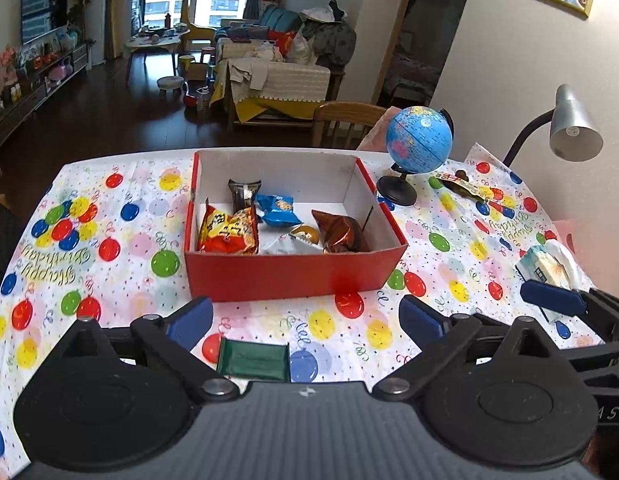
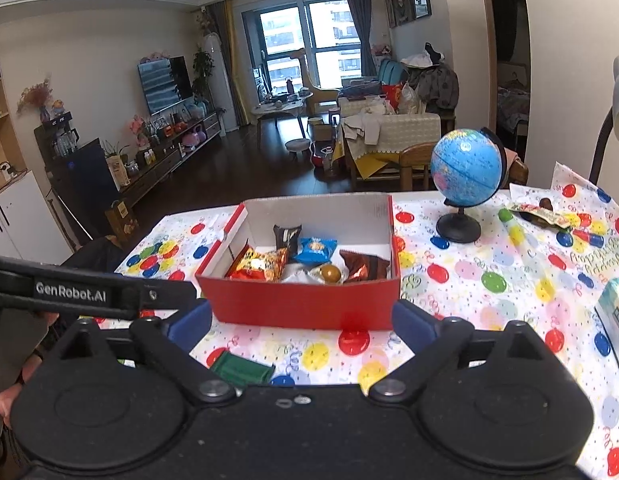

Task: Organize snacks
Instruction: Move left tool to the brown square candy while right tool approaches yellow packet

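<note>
A red box (image 1: pixel 293 276) (image 2: pixel 305 308) stands on the table and holds several snack packets: an orange bag (image 1: pixel 229 234), a blue packet (image 1: pixel 275 208), a brown packet (image 1: pixel 341 232) and a dark one (image 1: pixel 242 194). A green packet (image 1: pixel 253 360) (image 2: pixel 241 370) lies on the cloth in front of the box, just below my left gripper (image 1: pixel 305 318), which is open and empty. My right gripper (image 2: pixel 301 320) is open and empty too, in front of the box. Another snack wrapper (image 1: pixel 461 184) (image 2: pixel 541 214) lies at the far right.
A blue globe (image 1: pixel 419 140) (image 2: pixel 467 168) stands right of the box. A grey desk lamp (image 1: pixel 571 124) leans over the right edge. A tissue pack (image 1: pixel 549 266) (image 2: pixel 615 312) lies at the right. The balloon tablecloth (image 1: pixel 109 240) covers the table.
</note>
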`<state>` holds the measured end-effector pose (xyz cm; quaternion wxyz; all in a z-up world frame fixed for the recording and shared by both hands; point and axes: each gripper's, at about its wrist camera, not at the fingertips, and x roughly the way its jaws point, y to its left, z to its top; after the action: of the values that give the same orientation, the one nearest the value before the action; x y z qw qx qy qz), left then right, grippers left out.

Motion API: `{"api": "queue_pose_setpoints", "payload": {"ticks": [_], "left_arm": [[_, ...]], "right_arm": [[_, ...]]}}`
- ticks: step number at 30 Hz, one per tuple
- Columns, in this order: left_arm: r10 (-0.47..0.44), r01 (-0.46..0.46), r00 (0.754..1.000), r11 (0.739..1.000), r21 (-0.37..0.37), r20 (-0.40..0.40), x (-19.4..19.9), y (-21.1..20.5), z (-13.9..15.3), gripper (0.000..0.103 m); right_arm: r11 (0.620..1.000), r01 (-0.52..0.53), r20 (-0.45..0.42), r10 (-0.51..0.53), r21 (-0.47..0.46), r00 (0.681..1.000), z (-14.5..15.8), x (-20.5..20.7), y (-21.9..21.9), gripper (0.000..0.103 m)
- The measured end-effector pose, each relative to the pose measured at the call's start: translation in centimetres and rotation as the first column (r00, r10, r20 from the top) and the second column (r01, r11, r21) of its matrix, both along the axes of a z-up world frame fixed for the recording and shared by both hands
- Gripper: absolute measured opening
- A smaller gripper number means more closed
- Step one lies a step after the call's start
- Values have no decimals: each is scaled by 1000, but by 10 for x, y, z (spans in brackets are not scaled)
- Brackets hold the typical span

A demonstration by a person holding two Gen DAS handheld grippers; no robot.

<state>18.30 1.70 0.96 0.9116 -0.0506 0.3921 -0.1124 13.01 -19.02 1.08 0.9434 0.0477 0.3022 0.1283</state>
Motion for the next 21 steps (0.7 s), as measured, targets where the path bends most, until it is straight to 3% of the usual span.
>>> {"api": "queue_pose_setpoints", "payload": {"ticks": [8, 21], "left_arm": [[64, -66, 996, 998, -22, -69, -23, 14, -31, 100], [178, -168, 952, 984, 60, -251, -41, 38, -111, 100]], "right_arm": [[1000, 6, -61, -5, 23, 998, -28, -19, 1, 97], [1000, -8, -193, 2, -30, 981, -91, -26, 26, 97]]}}
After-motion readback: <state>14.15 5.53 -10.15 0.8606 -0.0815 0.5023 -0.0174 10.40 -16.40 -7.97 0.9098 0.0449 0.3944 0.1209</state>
